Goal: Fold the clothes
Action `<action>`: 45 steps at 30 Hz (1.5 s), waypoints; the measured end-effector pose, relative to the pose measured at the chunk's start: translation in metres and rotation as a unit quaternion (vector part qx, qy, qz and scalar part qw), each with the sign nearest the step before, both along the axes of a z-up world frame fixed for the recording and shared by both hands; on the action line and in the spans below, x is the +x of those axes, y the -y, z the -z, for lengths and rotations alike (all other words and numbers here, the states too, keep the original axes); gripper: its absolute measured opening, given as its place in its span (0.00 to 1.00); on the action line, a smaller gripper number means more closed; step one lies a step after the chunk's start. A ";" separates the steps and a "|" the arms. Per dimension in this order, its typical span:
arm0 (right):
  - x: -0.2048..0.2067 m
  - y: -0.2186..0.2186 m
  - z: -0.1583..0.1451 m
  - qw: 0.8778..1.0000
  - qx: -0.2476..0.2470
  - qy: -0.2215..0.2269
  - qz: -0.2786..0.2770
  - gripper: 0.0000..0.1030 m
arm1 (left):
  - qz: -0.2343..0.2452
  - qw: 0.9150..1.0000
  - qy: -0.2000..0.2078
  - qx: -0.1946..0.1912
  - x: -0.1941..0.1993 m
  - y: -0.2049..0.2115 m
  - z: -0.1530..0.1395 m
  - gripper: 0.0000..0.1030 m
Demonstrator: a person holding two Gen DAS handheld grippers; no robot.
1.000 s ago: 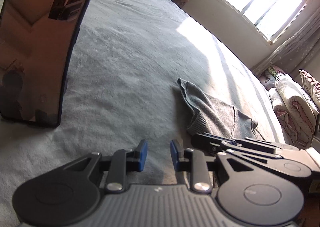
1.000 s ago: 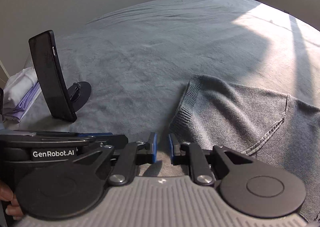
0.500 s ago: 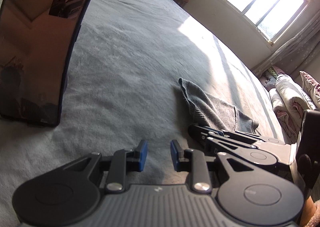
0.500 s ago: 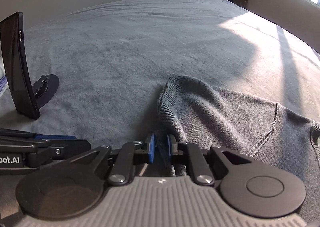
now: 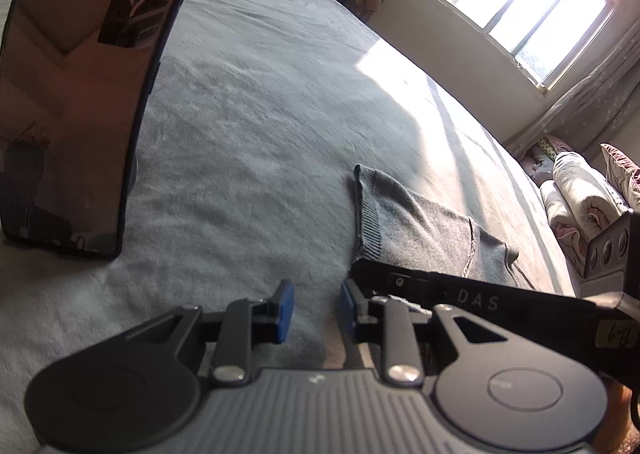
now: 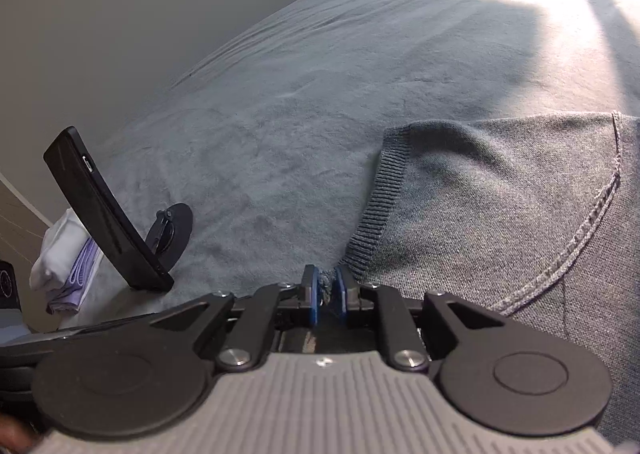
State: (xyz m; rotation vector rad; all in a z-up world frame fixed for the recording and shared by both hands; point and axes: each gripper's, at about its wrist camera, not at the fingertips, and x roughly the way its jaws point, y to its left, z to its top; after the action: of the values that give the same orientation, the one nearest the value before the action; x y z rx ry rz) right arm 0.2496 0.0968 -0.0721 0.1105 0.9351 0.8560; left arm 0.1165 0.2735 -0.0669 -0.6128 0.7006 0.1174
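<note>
Right gripper (image 6: 325,292): blue pads have just been opening a little, ribbed hem corner of the grey knit sweater (image 6: 500,206) pinched between them. Left gripper (image 5: 314,308): pads apart, holding nothing, over the fleecy grey bedspread (image 5: 260,126). Sweater lies flat on the bedspread. Glossy black phone (image 6: 102,210) leans on its round stand (image 6: 176,230).

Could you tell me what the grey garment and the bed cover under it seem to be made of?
Grey garment: seemingly fine knit, matte; ribbed cuff edge and raised stitched seam show. Bed cover: seemingly soft plush or fleece, matte; its short nap shows brushed streaks.
</note>
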 end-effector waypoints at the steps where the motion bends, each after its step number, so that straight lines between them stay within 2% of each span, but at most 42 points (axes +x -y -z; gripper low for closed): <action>1: 0.000 0.006 -0.003 1.000 0.005 0.001 0.004 0.32 | 0.000 1.000 0.003 -0.004 0.001 0.000 -0.001 0.26; 2: 0.000 0.014 -0.006 1.000 0.011 0.003 0.011 0.46 | 0.001 1.000 0.007 -0.008 0.002 0.001 -0.002 0.26; 5: 0.003 0.040 -0.018 0.999 0.013 0.014 0.032 0.47 | 0.010 0.999 0.038 0.004 0.004 0.009 -0.009 0.26; 8: 0.010 0.063 -0.031 0.995 -0.026 0.063 0.067 0.47 | 0.036 0.995 0.095 0.009 0.004 0.022 -0.014 0.25; 11: 0.019 0.076 -0.035 0.987 -0.070 0.105 0.101 0.47 | 0.092 0.982 0.165 -0.021 0.004 0.030 -0.006 0.25; 12: 0.022 0.076 -0.032 0.986 -0.077 0.109 0.105 0.47 | 0.102 0.980 0.168 -0.037 0.006 0.030 -0.001 0.25; 14: 0.028 0.067 -0.025 0.984 -0.089 0.117 0.106 0.47 | 0.113 0.980 0.155 -0.056 0.010 0.028 0.011 0.25; 16: 0.034 0.053 -0.015 0.982 -0.103 0.123 0.100 0.47 | 0.112 0.982 0.140 -0.057 0.013 0.025 0.019 0.25; 19: 0.045 0.026 0.002 0.978 -0.131 0.137 0.083 0.47 | 0.114 0.986 0.090 -0.077 0.021 0.021 0.033 0.23; 21: 0.056 0.007 0.009 0.973 -0.150 0.158 0.074 0.47 | 0.109 0.986 0.080 -0.099 0.022 0.016 0.037 0.21; 25: 0.088 -0.015 0.008 0.973 -0.143 0.155 0.092 0.47 | 0.108 0.984 0.070 -0.123 0.023 0.011 0.040 0.21; 29: 0.098 -0.025 0.002 0.970 -0.148 0.157 0.112 0.46 | 0.110 0.986 0.066 -0.109 0.022 0.017 0.037 0.21; 34: 0.075 0.014 -0.018 0.971 -0.128 0.151 0.137 0.45 | 0.100 0.987 0.059 -0.109 0.015 0.020 0.025 0.24; 42: 0.011 0.124 -0.026 0.957 -0.171 0.110 0.208 0.46 | 0.102 0.983 0.092 -0.121 -0.001 0.028 0.002 0.24; 45: -0.011 0.155 -0.029 0.951 -0.168 0.108 0.236 0.46 | 0.112 0.981 0.100 -0.122 -0.005 0.038 -0.001 0.24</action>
State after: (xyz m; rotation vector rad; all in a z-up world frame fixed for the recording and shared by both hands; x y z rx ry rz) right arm 0.2389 -0.0582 -0.0433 -0.0547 0.7895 0.2527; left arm 0.1119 0.2358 -0.0657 -0.7638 0.5887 -0.2398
